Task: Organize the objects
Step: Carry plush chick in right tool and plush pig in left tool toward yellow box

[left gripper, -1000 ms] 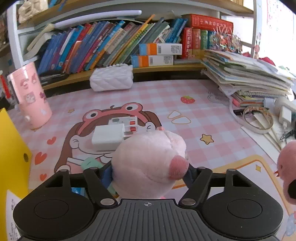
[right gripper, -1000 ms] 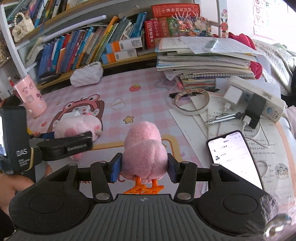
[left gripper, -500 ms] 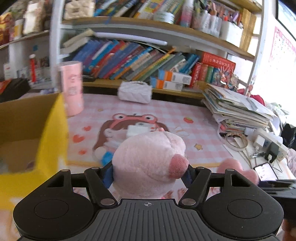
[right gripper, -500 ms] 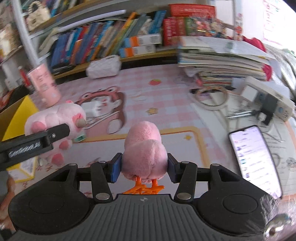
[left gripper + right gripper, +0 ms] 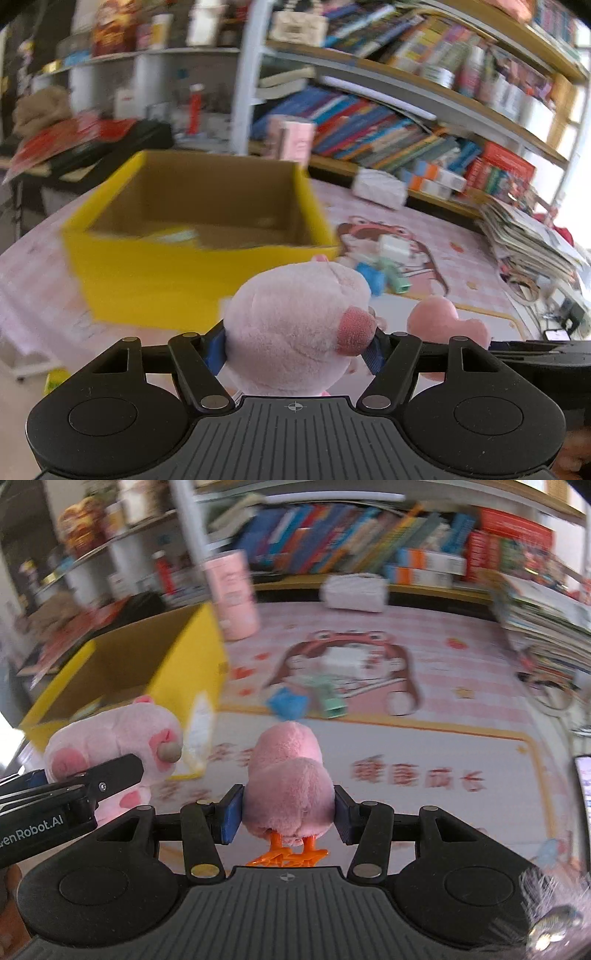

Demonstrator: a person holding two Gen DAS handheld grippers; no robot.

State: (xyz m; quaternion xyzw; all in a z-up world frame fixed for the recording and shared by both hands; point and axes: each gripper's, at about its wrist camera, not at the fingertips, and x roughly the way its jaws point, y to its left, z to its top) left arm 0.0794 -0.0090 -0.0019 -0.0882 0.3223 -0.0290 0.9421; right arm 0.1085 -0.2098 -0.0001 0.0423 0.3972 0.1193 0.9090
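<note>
While both cameras were blurry, the left tool (image 5: 297,341) was clearly pinching a pale pink plush pig (image 5: 295,328), held up just in front of the yellow cardboard box (image 5: 155,273) near the worktop's left edge. The right tool (image 5: 288,814) was clamped on a pink plush chick (image 5: 286,779) with orange feet, above the pink cartoon desk mat (image 5: 424,716). Books (image 5: 369,129) filled the shelf along the back edge.

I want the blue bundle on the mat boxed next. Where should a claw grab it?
The blue bundle lies low on the mat, with a green piece close on its right. Probably come from above and pinch its front and back edges; blur hides finer shape.
</note>
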